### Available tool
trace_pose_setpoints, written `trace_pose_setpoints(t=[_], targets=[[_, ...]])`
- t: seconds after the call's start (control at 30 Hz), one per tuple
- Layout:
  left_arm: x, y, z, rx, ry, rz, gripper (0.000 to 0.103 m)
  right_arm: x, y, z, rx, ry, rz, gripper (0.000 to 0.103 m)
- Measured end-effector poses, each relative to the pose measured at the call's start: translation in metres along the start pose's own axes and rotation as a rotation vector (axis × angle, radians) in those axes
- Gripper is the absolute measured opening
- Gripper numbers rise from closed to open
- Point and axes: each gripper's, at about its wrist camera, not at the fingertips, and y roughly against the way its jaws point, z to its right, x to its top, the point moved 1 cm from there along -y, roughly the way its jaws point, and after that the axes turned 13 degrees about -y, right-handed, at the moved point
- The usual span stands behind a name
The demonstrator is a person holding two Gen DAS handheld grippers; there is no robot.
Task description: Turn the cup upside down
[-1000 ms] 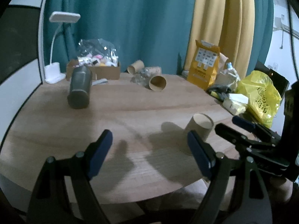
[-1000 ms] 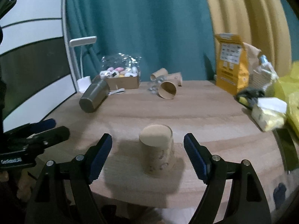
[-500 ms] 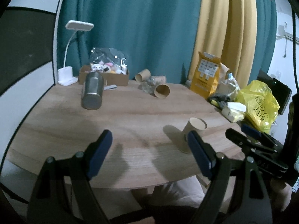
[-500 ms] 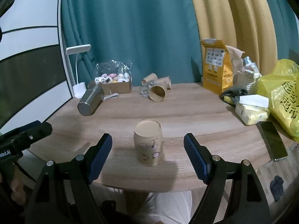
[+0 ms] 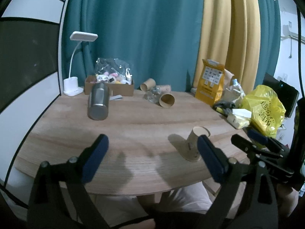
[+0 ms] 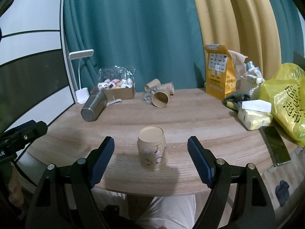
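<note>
**Paper cup parked upside down, both grippers empty**

Looking along the right gripper [image 6: 150, 152], the paper cup [image 6: 153, 148] sits dead centre between its two wide-spread blue-padded fingers [image 6: 102, 159], a bit ahead of the tips and touching neither. It's standing mouth-down on the wooden table [image 6: 200, 122], flat closed base facing up. This view also shows the little cartoon prints around the cup's tan wall, which the left view doesn't show clearly.

From the left gripper [image 5: 150, 153], the same cup [image 5: 193, 145] is off to the right, just beside and partly behind the right-hand finger [image 5: 210, 161], and it looks tilted, probably from the fisheye. The left gripper is spread wide too, nothing in it. Only this view catches the right gripper from the side, far right.

Farther out ahead: a smooth steel tumbler [image 5: 98, 102] lying on its side, plain paper cups [image 6: 160, 99] tipped over, a cardboard box [image 6: 119, 93] of small wrapped bits, a white desk lamp [image 5: 75, 64], a crinkly yellow plastic bag [image 6: 287, 103]. The right view alone shows a phone [image 6: 274, 146] flat on the table edge.
</note>
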Motion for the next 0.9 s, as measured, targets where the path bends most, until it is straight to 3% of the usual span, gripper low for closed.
trace_pose_setpoints(t=[0.9], targets=[[-0.0003, -0.0003, -0.0059, -0.005, 0.000, -0.014, 0.095, -0.0020, -0.0025, -0.0070, -0.001, 0.013, -0.008, 0.082]])
